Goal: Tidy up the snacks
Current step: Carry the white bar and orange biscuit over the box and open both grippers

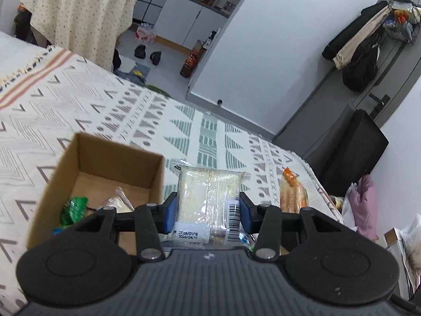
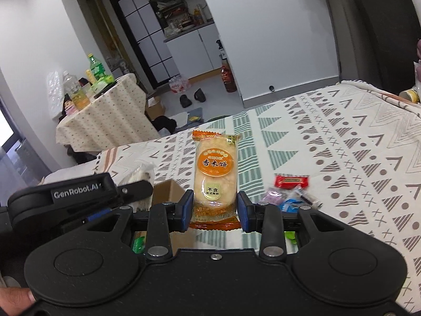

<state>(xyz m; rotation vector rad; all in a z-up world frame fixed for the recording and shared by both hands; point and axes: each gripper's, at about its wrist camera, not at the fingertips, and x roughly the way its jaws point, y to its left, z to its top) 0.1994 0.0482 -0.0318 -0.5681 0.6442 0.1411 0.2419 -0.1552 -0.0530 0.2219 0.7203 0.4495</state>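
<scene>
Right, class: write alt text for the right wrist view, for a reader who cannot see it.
The right claw grips an orange rice cracker packet upright above a patterned bedspread. Small wrapped snacks lie to its right, and the left claw holds a pale packet near a cardboard box.

"GenRobot.AI" on the black left gripper [image 2: 79, 192], "香米饼" and "不含" on the orange-wrapped rice cracker packet [image 2: 214, 173], dates — "2026/01/1…", "2026/04/17" — on the clear-wrapped pale cake packet [image 1: 208, 200]

A lived-in home bedroom.
Beyond the patterned bedspread [image 1: 158, 121]: a clothed table [image 2: 105, 121], slippers [image 2: 192, 98], kitchen cabinets [image 1: 189, 18], coats [image 1: 360, 42] hanging.
</scene>
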